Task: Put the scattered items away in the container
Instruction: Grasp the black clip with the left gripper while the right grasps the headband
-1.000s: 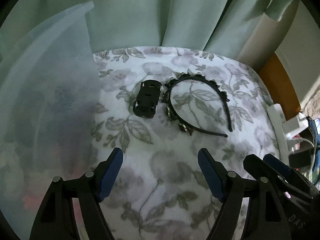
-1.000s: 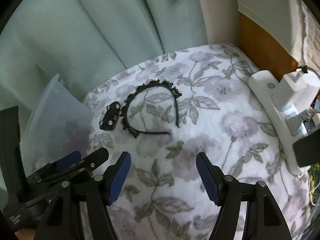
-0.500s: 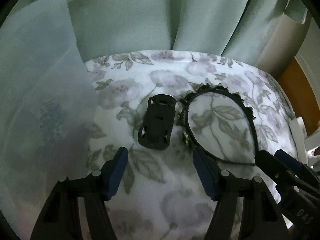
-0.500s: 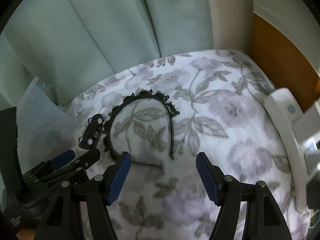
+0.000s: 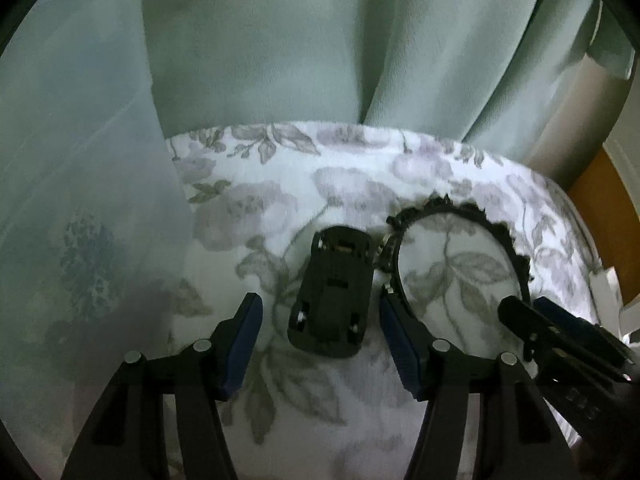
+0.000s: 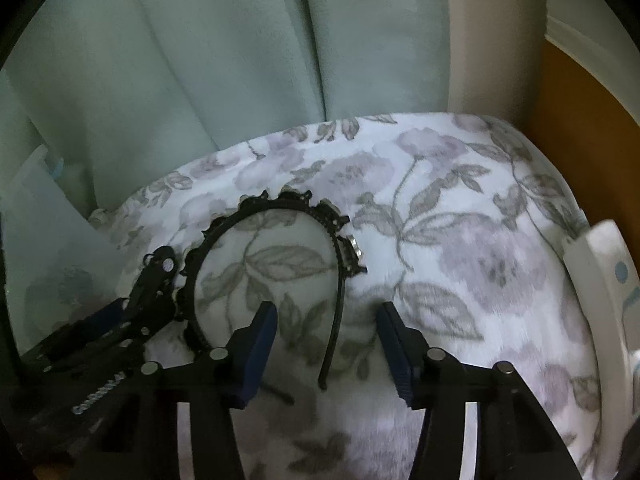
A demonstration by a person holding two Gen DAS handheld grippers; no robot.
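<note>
The container (image 5: 80, 208) stands left of the toy car (image 5: 332, 296). The left hand-held gripper (image 5: 320, 340) is closing around the car, not touching. Right of the car, the right hand-held gripper (image 6: 326, 344) closes around the headband (image 6: 280, 216) end, not touching.

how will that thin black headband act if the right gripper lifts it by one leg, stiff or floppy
The headband is a thin open arch, so it will probably hold its shape but flex and swing from the leg. The right gripper, jaws closing, has only that narrow leg between its pads, untouched, so it could pivot or slip. Its jagged trim sits against the toy car and may nudge it.
</note>
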